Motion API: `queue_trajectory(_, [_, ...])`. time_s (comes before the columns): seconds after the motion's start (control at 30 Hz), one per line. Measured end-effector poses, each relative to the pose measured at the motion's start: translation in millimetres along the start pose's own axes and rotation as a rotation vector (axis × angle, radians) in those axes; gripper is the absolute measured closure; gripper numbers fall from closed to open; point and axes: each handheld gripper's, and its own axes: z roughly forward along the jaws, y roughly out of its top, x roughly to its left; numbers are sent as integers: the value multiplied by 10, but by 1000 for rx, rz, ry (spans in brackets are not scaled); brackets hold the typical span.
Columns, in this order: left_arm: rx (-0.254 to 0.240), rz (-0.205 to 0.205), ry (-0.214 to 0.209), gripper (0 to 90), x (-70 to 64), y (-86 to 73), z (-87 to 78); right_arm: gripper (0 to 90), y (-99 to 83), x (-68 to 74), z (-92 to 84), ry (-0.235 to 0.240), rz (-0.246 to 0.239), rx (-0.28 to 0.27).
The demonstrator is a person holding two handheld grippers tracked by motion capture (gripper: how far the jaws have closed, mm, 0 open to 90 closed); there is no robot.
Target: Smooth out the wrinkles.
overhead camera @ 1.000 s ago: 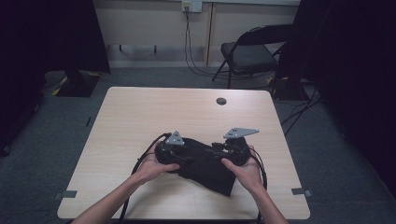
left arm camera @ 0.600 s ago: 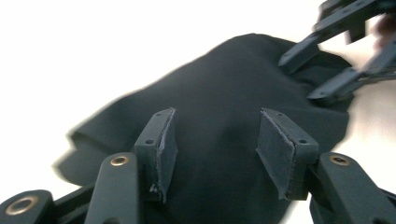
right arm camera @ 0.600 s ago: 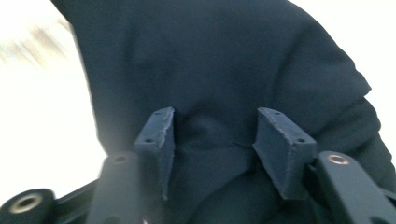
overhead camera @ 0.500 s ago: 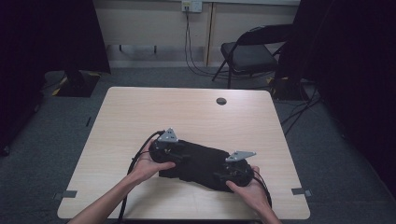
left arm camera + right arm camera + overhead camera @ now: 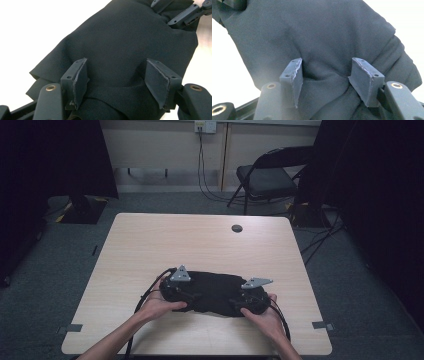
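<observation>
A black cloth (image 5: 212, 287) lies folded and bunched on the near half of the table. My left gripper (image 5: 194, 297) is at its left end and my right gripper (image 5: 233, 303) at its right end, each pointing inward. In the left gripper view the left gripper (image 5: 116, 62) has its jaws wide apart, with the cloth (image 5: 120, 35) bulging between them; they have just been opening. The right gripper (image 5: 175, 12) shows at the far end. In the right gripper view the right gripper (image 5: 327, 61) also stands apart over a pucker of cloth (image 5: 312, 30), having just been opening.
The light wooden table (image 5: 200, 240) has a round cable hole (image 5: 236, 228) near its far edge. A black folding chair (image 5: 270, 175) stands beyond it by the wall. Cables trail from both grippers toward the near edge. Dark curtains flank both sides.
The right gripper has come down from a raised position to the table. The cloth's right end went with it, so the cloth now lies low between the two grippers. The left hand has barely moved.
</observation>
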Motion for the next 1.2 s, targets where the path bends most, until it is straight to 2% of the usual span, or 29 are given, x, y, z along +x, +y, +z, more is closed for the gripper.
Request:
queue_trajectory(0.1, [-8,-38,-19,346,51,41,-60,352,45,5,-14,4,9,-12])
queue_trajectory(0.17, [-47,-77,-30,339,94,52,-145,310,79,-1,-80,25,29,-34])
queue_trajectory(0.23, [-69,-112,-34,322,137,55,-240,284,107,-5,-167,24,33,-64])
queue_trajectory(0.27, [-71,-115,-30,317,146,47,-286,277,120,-18,-239,29,46,-88])
queue_trajectory(0.37, [-49,-99,-10,307,174,3,-421,285,116,-80,-413,-7,58,-151])
queue_trajectory(0.53, [-81,-153,30,294,288,-149,-665,268,15,-236,-648,-43,116,-189])
queue_trajectory(0.63, [-63,-177,41,290,344,-271,-748,266,-79,-296,-741,-66,134,-180])
queue_trajectory(0.77, [-30,-189,86,274,392,-462,-851,254,-270,-427,-843,-95,207,-176])
queue_trajectory(0.87, [-17,-229,124,281,442,-629,-927,246,-430,-512,-906,-133,226,-151])
queue_trajectory(0.9, [7,-244,130,291,455,-701,-949,246,-468,-530,-919,-140,233,-145])
queue_trajectory(0.97, [53,-276,148,297,467,-820,-973,231,-573,-577,-942,-183,235,-113])
queue_trajectory(1.03, [94,-308,160,295,496,-919,-1001,209,-661,-624,-949,-189,265,-97])
queue_trajectory(1.1, [107,-320,197,293,528,-997,-1024,197,-741,-680,-949,-211,284,-72])
queue_trajectory(1.2, [137,-336,227,286,581,-1073,-1008,183,-836,-759,-923,-258,304,-41])
